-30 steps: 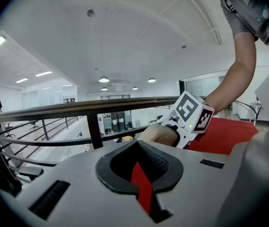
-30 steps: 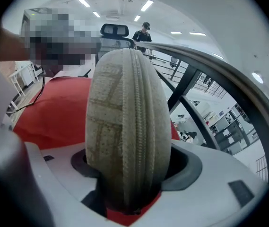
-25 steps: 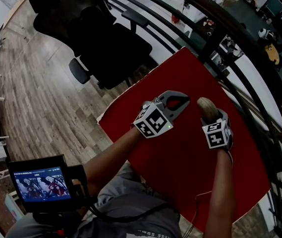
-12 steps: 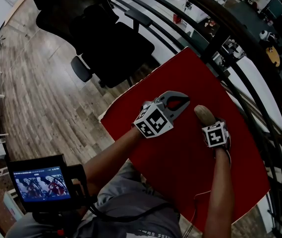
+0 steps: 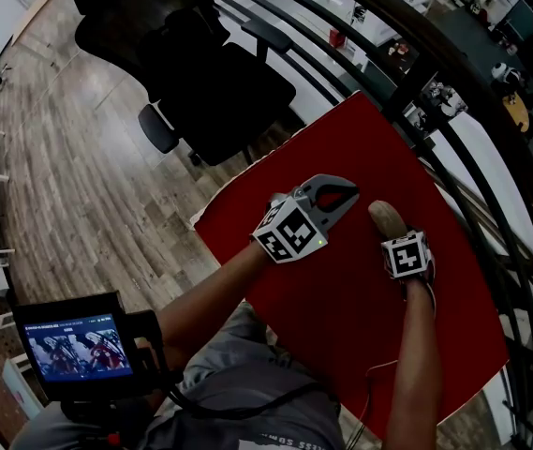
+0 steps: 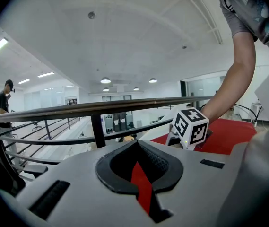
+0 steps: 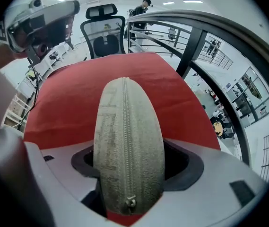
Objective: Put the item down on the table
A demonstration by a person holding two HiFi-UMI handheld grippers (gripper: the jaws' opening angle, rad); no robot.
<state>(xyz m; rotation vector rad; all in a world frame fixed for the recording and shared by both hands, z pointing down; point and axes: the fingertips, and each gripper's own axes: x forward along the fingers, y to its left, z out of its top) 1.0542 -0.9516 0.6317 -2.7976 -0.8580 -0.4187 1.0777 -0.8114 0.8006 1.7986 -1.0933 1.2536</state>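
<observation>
- 2 grippers all told: left gripper (image 5: 341, 193), right gripper (image 5: 394, 234)
- 1 grey zip pouch (image 5: 387, 216)
- 1 red table (image 5: 341, 326)
- 1 black office chair (image 5: 214, 87)
- 1 small monitor (image 5: 74, 350)

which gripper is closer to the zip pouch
Right. The right gripper is clamped on the pouch; the left gripper is empty, beside it on its left, apart.

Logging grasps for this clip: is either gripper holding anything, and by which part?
The right gripper is shut on the beige zipped pouch, at its end near the zipper pull. The left gripper holds nothing.
</observation>
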